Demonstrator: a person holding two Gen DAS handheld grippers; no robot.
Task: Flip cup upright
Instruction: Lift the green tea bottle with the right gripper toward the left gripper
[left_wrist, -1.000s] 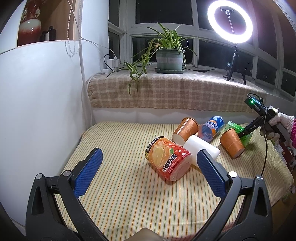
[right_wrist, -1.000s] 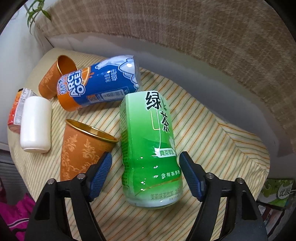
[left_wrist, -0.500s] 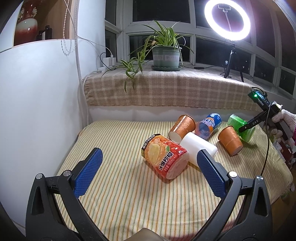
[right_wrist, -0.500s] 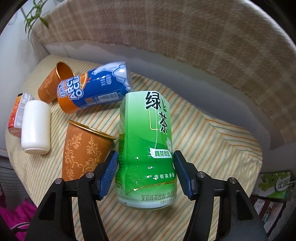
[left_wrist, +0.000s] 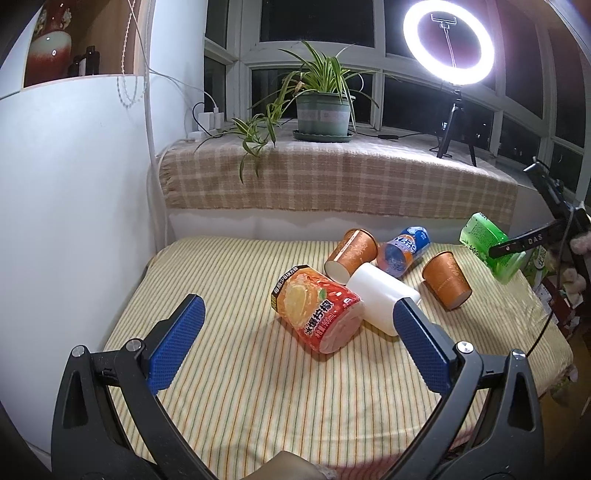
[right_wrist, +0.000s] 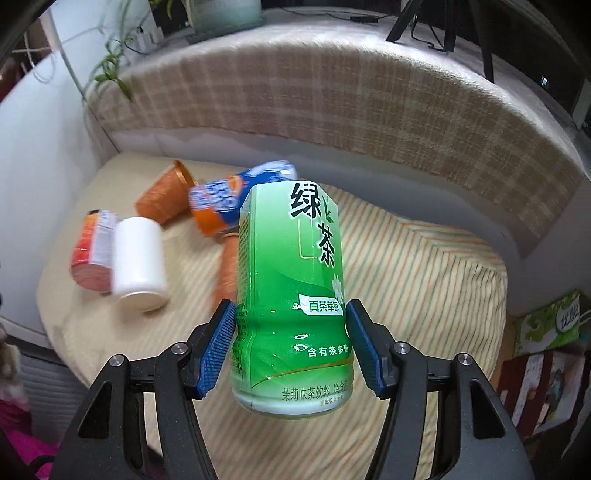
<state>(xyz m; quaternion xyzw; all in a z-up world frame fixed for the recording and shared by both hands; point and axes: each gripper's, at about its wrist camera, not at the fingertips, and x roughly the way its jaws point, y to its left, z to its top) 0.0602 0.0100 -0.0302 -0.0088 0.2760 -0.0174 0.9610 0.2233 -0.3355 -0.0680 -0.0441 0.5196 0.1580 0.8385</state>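
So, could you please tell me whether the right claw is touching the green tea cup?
Touching. In the right wrist view, both blue pads of the right claw press against the sides of the green tea cup, with no gap visible on either side.

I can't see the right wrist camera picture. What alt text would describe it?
The right gripper clamps a green tea cup between its blue pads, lifted above a striped cloth. Behind lie a white cup, a red cup, an orange cup and a blue cup, all blurred.
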